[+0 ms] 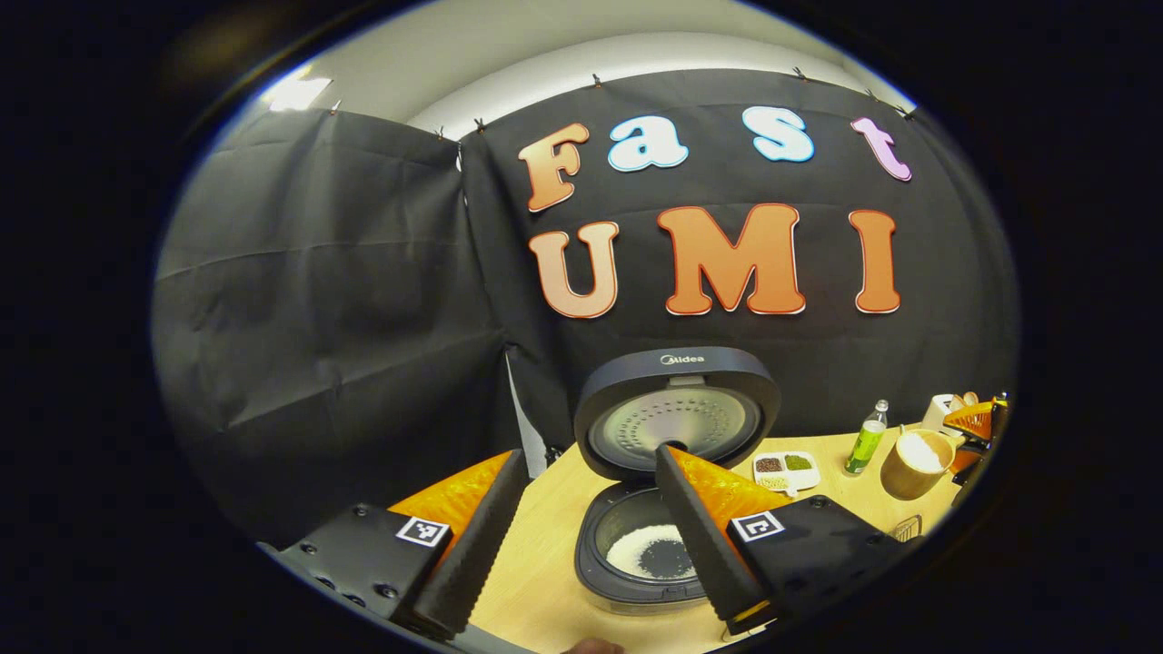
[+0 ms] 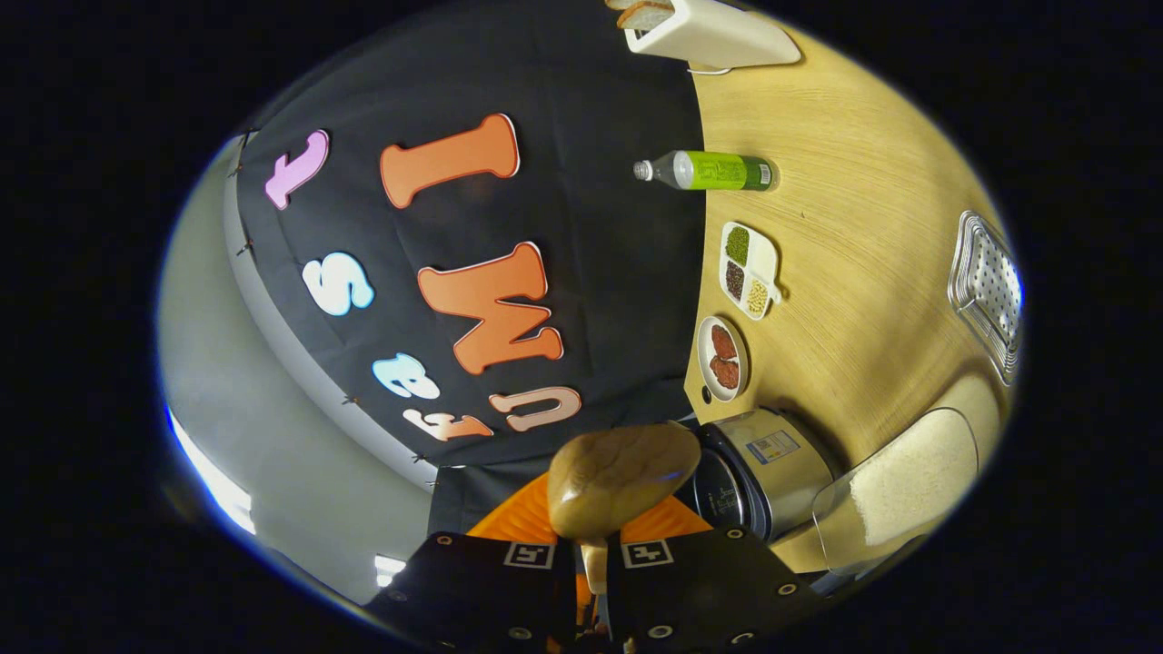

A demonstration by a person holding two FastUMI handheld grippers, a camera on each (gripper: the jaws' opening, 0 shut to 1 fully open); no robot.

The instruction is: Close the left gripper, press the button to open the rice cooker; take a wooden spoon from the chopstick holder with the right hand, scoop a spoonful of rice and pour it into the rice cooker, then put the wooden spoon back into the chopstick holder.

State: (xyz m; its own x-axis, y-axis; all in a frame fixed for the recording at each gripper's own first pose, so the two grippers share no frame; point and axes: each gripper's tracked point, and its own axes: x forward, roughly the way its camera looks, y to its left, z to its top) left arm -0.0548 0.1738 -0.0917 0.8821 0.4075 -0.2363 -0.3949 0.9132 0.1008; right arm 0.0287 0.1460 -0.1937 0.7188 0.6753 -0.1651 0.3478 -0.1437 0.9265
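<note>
Gripping the wooden spoon [image 2: 618, 477] by its handle, my right gripper [image 2: 595, 568] is rolled sideways, and I judge the bowl emptied, so next comes the return to the chopstick holder, which I can't pick out. I'd level the spoon first. My left gripper [image 1: 586, 554] hangs wide apart before the open rice cooker [image 1: 668, 436], rice in its pot.

Rice [image 1: 636, 549] lies in the open cooker [image 1: 636, 581].
</note>
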